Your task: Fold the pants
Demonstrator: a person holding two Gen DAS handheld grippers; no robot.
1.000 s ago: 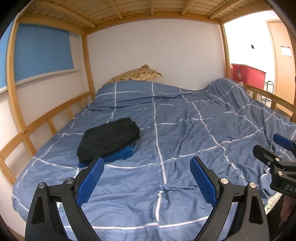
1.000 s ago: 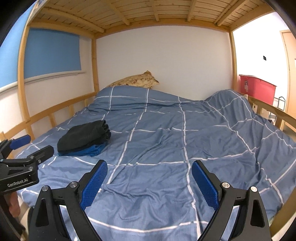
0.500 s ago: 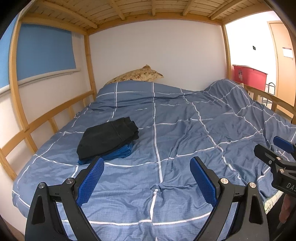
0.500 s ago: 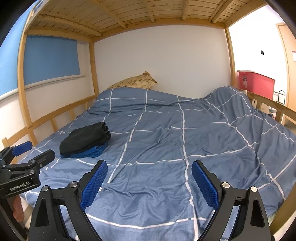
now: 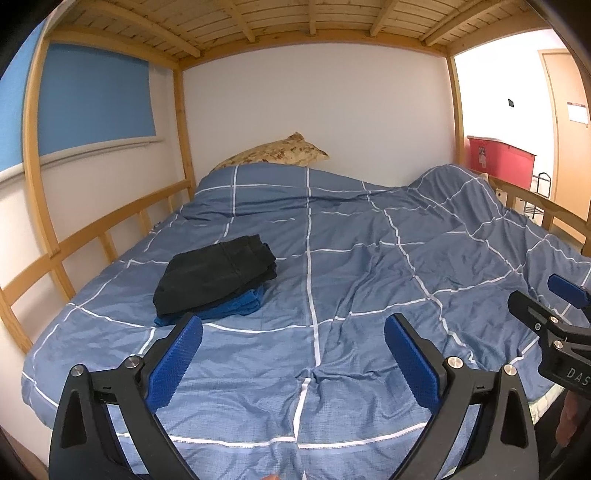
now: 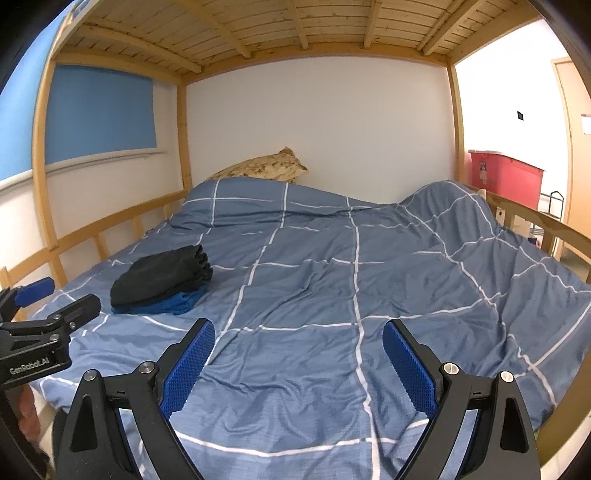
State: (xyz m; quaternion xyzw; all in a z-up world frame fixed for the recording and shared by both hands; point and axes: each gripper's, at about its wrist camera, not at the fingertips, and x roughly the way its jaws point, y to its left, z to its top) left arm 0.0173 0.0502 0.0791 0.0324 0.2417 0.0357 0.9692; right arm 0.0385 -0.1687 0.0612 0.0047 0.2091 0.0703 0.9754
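A big blue duvet (image 5: pixel 369 266) with thin white lines covers the bed. On the duvet lie the folded black pants (image 5: pixel 216 275). They sit on top of a folded blue garment (image 5: pixel 236 306), and a blue edge peeks out under them. The stack is on the left part of the duvet, near the wooden side rail (image 5: pixel 92 236). In the right wrist view the same black pants (image 6: pixel 162 277) lie on the blue garment (image 6: pixel 173 304) on the duvet (image 6: pixel 332 295).

The left gripper (image 5: pixel 293 332) hangs over the near end of the duvet. Its jaws are spread wide and have just been opening a bit more. Nothing is between them but the cloth below. The pants are just past its left blue pad, and it is not touching them.

The right gripper (image 6: pixel 298 336) also hangs over the near end of the duvet. Its jaws are spread wide too, with nothing between them. The pants are well off to its left.

Each gripper shows at the edge of the other one's picture, so they are side by side.

At the far end of the duvet a tan patterned pillow (image 5: pixel 277 155) leans by the white wall. Past the right side of the duvet is a red bin (image 5: pixel 502 158). Wooden slats (image 5: pixel 295 18) run above the bed.
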